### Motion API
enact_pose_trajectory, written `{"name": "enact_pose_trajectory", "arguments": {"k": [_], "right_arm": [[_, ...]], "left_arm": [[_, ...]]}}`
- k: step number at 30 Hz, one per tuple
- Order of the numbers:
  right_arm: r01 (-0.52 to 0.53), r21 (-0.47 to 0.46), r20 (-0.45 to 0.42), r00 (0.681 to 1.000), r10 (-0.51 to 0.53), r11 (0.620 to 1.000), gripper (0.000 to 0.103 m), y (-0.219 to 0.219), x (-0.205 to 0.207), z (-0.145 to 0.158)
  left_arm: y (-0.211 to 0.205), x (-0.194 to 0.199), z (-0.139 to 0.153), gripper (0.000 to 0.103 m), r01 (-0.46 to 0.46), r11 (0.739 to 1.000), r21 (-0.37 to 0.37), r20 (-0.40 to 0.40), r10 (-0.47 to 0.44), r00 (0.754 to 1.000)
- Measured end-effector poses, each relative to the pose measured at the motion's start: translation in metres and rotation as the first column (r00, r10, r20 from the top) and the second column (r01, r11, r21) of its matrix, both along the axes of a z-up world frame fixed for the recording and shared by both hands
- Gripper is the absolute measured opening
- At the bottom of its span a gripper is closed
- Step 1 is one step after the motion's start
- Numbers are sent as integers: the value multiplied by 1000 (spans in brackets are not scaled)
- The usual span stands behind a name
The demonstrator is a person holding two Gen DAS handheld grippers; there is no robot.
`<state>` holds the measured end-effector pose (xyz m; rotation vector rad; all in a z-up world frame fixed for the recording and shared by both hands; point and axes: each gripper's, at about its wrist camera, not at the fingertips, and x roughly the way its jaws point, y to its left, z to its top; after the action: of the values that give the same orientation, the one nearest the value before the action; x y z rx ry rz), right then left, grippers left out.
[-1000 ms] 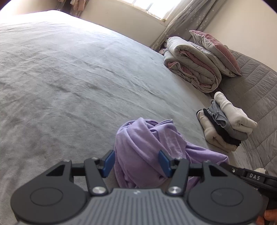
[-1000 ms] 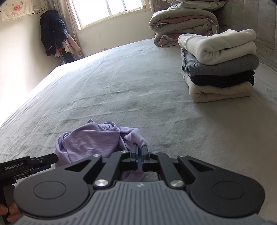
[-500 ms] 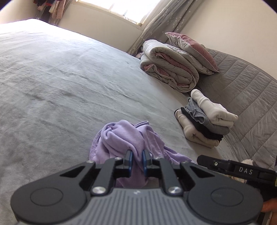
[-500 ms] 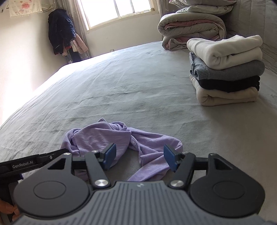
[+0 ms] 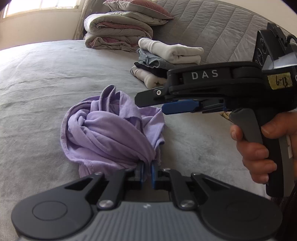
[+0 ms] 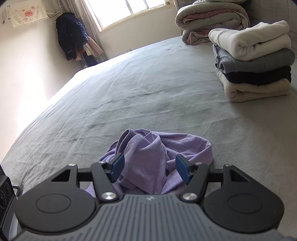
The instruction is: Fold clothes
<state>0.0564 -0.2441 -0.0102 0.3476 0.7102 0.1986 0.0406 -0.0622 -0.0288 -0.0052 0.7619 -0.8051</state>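
The left gripper [image 5: 146,171] is pinched tight on a bunched fold of the lilac shirt [image 5: 109,133], jaws nearly together. The right gripper [image 6: 149,170] hangs with its jaws spread wide, the crumpled heap sitting behind them, gripping nothing. The shirt's a twisted lump on the grey bed [image 6: 148,89], so sleeves and collar are hard to pick out. The folded stack [image 6: 254,61] sits well apart from it.

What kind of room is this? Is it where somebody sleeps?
Most likely a bedroom. A big bed with a grey cover fills the room, a rolled-up quilt sits at its far end, and a dark jacket hangs in the corner by the window.
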Motion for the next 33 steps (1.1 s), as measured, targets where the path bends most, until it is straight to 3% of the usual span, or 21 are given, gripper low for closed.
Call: {"name": "enact_pose_trajectory", "arguments": {"k": [4, 5, 8, 10, 16, 26, 33], "right_arm": [[-19, 51, -44, 999, 21, 999, 64, 6, 9, -12], [-24, 56, -55, 998, 27, 998, 57, 8, 11, -16], [-27, 64, -89, 996, 33, 998, 13, 11, 15, -24], [-14, 52, -87, 996, 18, 999, 11, 11, 13, -22], [15, 19, -31, 999, -14, 1000, 10, 6, -1, -1], [36, 92, 74, 996, -43, 995, 10, -10, -17, 31], [-20, 139, 157, 988, -2, 990, 10, -10, -32, 54]], "left_arm": [[-1, -2, -2, 8, 30, 999, 19, -13, -30, 999], [-1, -3, -1, 8, 36, 999, 25, -19, -35, 999], [4, -5, 4, 18, 29, 999, 31, -28, -28, 999], [10, -6, 10, 35, 17, 1000, 19, -26, -16, 1000], [25, -7, 26, 57, -46, 999, 6, 54, 46, 998], [33, 6, 30, 59, -160, 986, -48, 65, 163, 985], [48, 10, 42, 59, -211, 962, -173, 42, 221, 974]]}}
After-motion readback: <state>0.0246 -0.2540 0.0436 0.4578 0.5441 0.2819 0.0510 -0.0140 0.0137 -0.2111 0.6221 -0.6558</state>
